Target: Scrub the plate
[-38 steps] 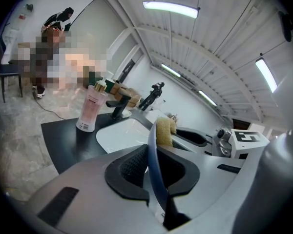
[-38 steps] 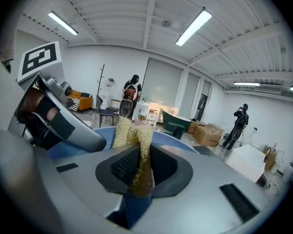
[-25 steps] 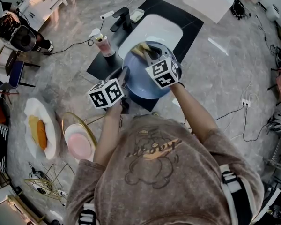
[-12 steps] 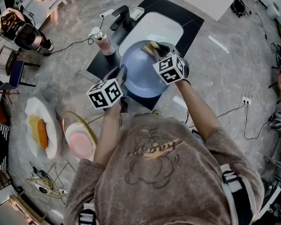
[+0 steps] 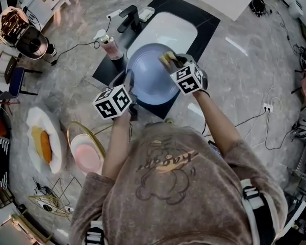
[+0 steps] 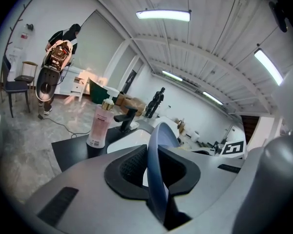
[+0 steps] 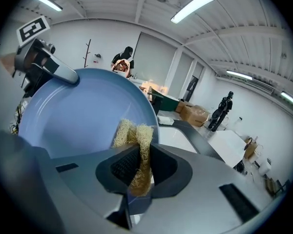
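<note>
A blue plate is held tilted over the white sink basin. My left gripper clamps the plate's left rim; in the left gripper view the plate runs edge-on between the pads, which press on it while the jaws are opening slightly. My right gripper is shut on a yellow fibrous scrub pad at the plate's upper right edge. In the right gripper view the scrub pad sticks out of the jaws against the plate's face, and the left gripper shows at the far rim.
A black faucet and a pink soap bottle stand on the black counter left of the sink. On the floor to the left are a pink plate in a wire rack and a white plate with food. Cables cross the floor.
My right gripper has carried the scrub pad from the plate's top edge to the right along the rim. The plate has shifted a little up and left with the left gripper.
</note>
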A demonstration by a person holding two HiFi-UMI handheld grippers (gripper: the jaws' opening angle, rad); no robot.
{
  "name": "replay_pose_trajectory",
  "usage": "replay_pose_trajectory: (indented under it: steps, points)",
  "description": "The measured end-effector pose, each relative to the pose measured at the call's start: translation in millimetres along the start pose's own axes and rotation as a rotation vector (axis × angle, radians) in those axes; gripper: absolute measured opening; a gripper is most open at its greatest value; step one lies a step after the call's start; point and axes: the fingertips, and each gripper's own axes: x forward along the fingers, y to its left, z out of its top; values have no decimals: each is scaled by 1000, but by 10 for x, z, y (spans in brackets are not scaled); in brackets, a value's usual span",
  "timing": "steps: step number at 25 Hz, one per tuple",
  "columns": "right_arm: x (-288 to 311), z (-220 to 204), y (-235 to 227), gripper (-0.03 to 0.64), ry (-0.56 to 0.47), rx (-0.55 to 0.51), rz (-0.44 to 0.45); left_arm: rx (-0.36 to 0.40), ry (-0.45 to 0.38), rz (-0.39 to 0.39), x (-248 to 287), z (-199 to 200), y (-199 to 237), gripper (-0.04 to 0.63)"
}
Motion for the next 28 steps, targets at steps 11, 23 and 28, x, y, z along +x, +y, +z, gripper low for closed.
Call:
replay_pose_trajectory:
  steps: [11,23,28]
  points:
    - [-76,-254,415,51,42,20,122,-42,-51,49,-34,1,138,52]
    - [-252,-345,1033,51,59,23,298,-105,-70,56,2,6,219,58]
    - [-366,-279,1305,51,46,5,371,-132,-63,65,30,-28,261,58]
